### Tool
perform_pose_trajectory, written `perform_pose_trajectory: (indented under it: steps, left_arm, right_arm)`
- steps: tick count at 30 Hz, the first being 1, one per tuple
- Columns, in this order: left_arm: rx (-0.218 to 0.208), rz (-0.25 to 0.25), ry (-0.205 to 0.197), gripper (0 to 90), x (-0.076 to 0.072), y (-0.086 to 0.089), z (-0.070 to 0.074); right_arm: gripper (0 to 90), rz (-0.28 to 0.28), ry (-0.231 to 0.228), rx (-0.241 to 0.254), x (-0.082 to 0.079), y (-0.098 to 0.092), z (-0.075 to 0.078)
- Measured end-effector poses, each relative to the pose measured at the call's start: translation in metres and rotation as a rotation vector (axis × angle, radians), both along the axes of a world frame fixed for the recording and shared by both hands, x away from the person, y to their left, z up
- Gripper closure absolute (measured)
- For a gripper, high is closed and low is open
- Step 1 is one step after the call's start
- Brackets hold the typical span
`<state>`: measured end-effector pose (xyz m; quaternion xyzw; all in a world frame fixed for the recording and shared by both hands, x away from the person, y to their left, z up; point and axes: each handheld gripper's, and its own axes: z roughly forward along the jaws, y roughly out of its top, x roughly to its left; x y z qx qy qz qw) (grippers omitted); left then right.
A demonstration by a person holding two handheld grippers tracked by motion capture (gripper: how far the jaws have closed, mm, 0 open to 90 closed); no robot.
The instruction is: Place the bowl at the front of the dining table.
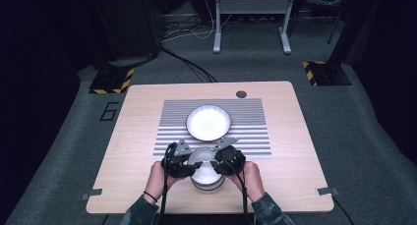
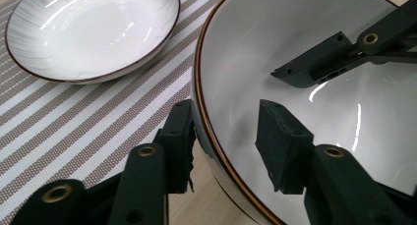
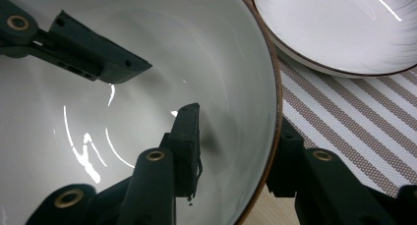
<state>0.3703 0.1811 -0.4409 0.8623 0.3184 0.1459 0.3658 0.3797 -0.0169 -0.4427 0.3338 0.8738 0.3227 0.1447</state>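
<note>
A deep white bowl [image 1: 206, 176] with a brown rim stands near the table's front edge. My left gripper [image 1: 191, 161] straddles its left rim and my right gripper [image 1: 220, 160] its right rim. In the left gripper view, the left gripper [image 2: 226, 108] has one jaw against the outside of the bowl [image 2: 314, 117] and the other inside, clear of the wall. The right gripper [image 3: 239, 119] straddles the bowl [image 3: 98, 112] the same way, with a gap at its inner jaw. Both are open. Behind, a shallow white plate [image 1: 208, 122] lies on the striped placemat [image 1: 251, 131].
The wooden table [image 1: 133, 151] has a cable hole [image 1: 241, 94] at the back and metal clips at its front corners. Both of the person's hands come in from the front edge. Beyond the table, cables and a stand's feet lie on the grey floor.
</note>
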Motion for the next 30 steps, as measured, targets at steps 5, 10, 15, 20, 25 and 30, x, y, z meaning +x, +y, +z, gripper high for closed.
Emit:
perform_pose_trajectory:
  steps: [5, 10, 15, 20, 25, 30]
  left_arm:
    - [0.002, 0.012, -0.018, 64.5, -0.002, 0.001, -0.002]
    - [-0.010, 0.030, -0.051, 71.3, -0.003, 0.003, -0.003]
    - [-0.028, 0.048, -0.084, 75.5, -0.005, 0.003, -0.005]
    - [-0.030, 0.042, -0.118, 77.9, -0.006, 0.003, -0.003]
    - [0.000, 0.041, -0.163, 79.0, -0.009, 0.000, 0.000]
    - [-0.014, 0.046, -0.201, 80.2, -0.013, 0.000, 0.002]
  right_arm:
    - [66.2, -0.031, -0.017, 0.011, -0.004, 0.000, 0.001]
    - [67.9, -0.033, -0.062, 0.002, -0.007, 0.001, 0.002]
    - [68.7, -0.054, -0.089, -0.022, -0.012, 0.005, 0.004]
    - [70.7, -0.051, -0.166, -0.029, -0.013, 0.006, 0.007]
    - [74.0, -0.062, -0.154, -0.019, -0.013, 0.008, 0.009]
    - [79.3, -0.066, -0.190, -0.009, -0.016, 0.008, 0.013]
